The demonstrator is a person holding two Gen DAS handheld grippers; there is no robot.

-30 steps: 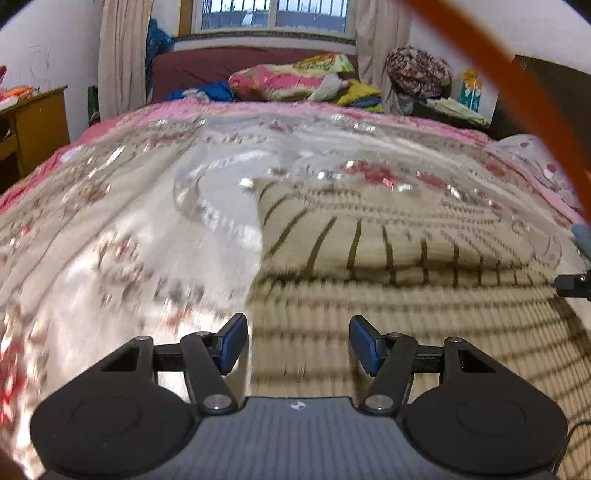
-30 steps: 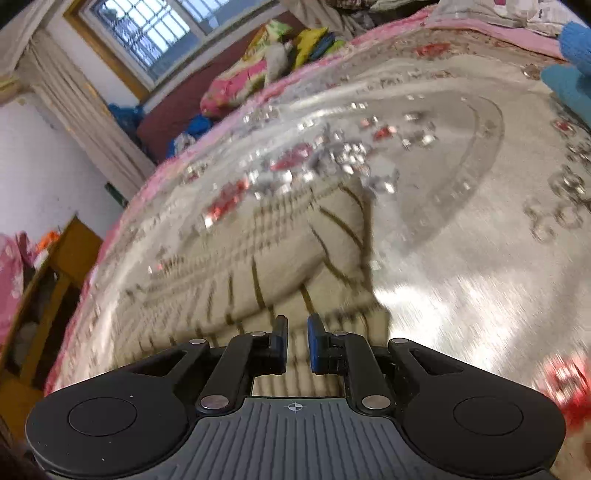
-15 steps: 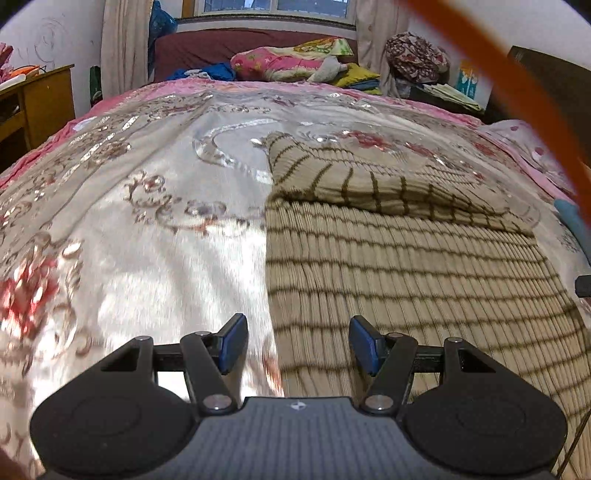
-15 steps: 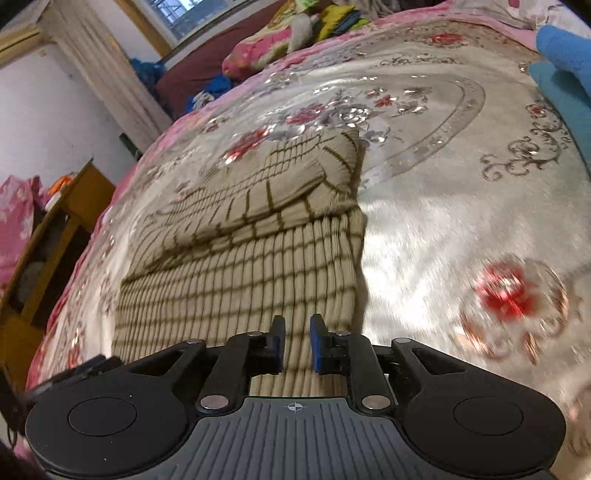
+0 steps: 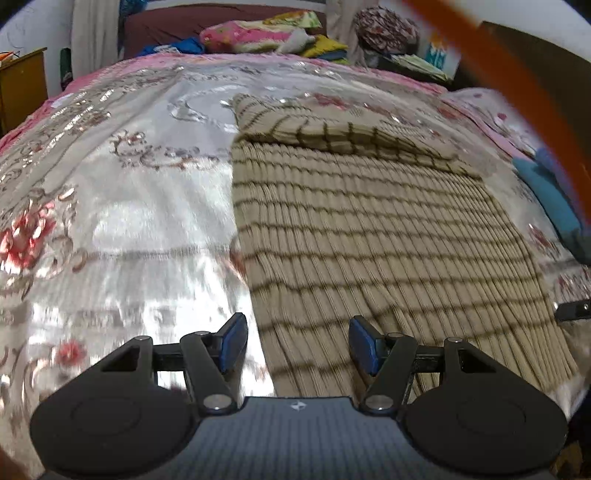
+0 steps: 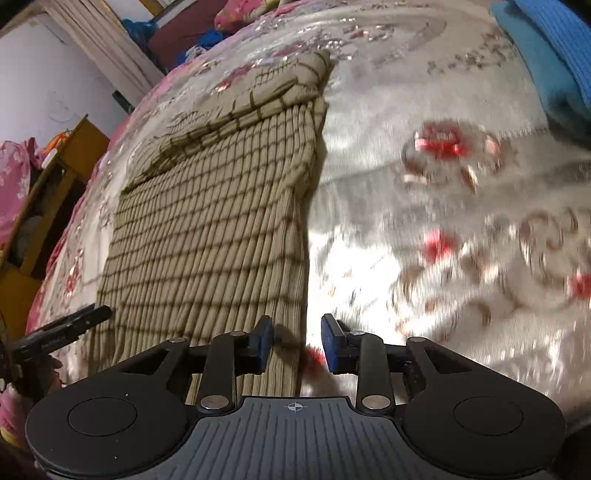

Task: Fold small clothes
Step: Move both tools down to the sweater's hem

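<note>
I see bare bedspread open to the left of the beige checked garment, and another broad bare stretch to its right. Farther right of the garment, a blue folded cloth blocks the way. Beyond its far end, pillows crowd the headboard.
</note>
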